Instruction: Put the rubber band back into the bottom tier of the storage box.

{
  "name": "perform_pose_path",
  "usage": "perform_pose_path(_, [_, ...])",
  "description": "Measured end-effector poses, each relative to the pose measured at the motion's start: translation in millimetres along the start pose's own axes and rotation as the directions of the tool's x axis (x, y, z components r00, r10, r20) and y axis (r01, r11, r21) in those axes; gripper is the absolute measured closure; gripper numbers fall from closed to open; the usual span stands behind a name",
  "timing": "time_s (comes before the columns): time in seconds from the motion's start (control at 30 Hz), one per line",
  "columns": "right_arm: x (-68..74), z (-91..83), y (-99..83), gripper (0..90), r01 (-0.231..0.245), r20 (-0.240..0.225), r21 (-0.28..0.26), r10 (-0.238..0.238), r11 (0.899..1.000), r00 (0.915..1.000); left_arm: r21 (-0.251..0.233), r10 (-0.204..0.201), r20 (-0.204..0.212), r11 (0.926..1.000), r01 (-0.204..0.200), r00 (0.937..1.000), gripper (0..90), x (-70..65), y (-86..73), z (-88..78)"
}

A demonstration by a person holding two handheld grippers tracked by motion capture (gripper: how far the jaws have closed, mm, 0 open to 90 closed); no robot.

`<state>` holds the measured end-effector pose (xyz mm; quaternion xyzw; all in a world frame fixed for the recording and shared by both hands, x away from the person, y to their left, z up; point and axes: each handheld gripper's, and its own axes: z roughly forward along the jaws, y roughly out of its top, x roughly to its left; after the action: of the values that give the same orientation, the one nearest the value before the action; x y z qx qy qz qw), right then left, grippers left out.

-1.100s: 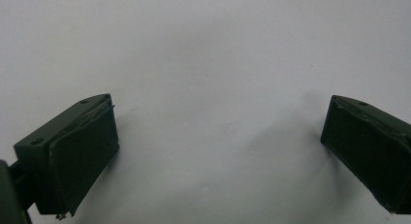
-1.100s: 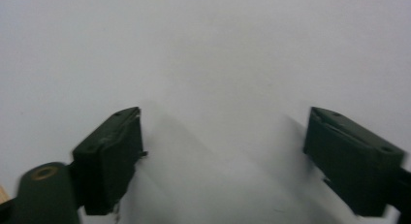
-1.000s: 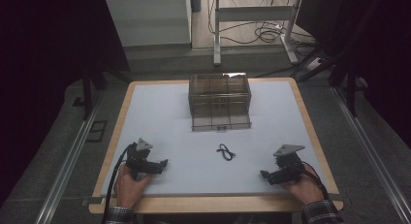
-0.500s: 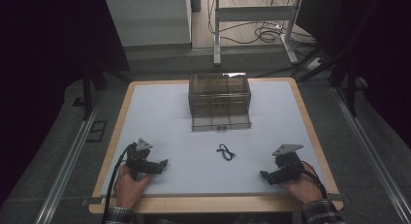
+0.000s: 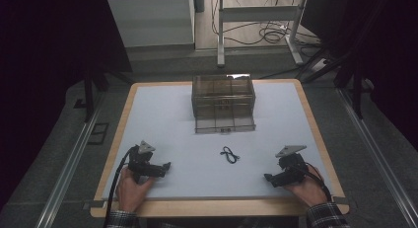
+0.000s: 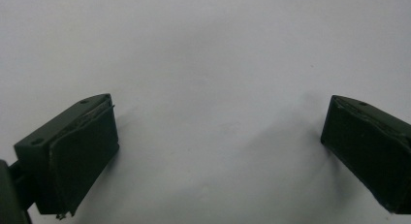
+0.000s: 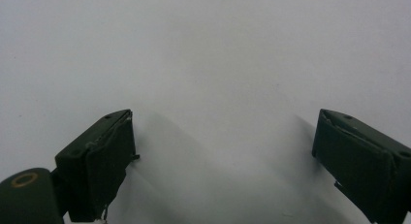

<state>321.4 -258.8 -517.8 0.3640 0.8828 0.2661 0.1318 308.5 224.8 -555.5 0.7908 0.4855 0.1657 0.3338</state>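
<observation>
Both sets of tongs are sitting wide apart with nothing between the jaws. In the left gripper view the left tongs (image 6: 218, 151) have their two black blocky jaws spread to either side, and all that's between them is plain white surface. Same deal in the right gripper view: the right tongs (image 7: 223, 161) are released, jaws well apart, just bare white under them with soft shadows.

From the high view, the left tongs (image 5: 167, 165) are down near the front-left part of the white-topped desk with a light wooden rim (image 5: 148, 114), held in the person's left hand (image 5: 130, 186), jaws pointing toward the middle. The right tongs (image 5: 266, 177) are near the front-right, held in the person's right hand (image 5: 305, 188), a plaid sleeve (image 5: 325, 217) showing at the bottom edge. Each has a grey three-cornered plate on top.

Lying flat between the two, a bit further up the desk and slightly nearer the right tongs, is a small black looped cord (image 5: 229, 154). Neither set of tongs is touching it.

Behind the cord, toward the far side of the desk, there's a see-through smoky-brown plastic box with compartments (image 5: 223, 100), its front flap lying open on the surface.
</observation>
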Motion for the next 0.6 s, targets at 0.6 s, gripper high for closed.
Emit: perform_pose_path(0.6, [2.0,-4.9,10.9,16.9,-0.012,-0.053,0.038,0.014,0.999,0.9985,-0.001,0.003,0.000,1.0000,-0.003,1.0000,0.0,0.1,0.0,0.0])
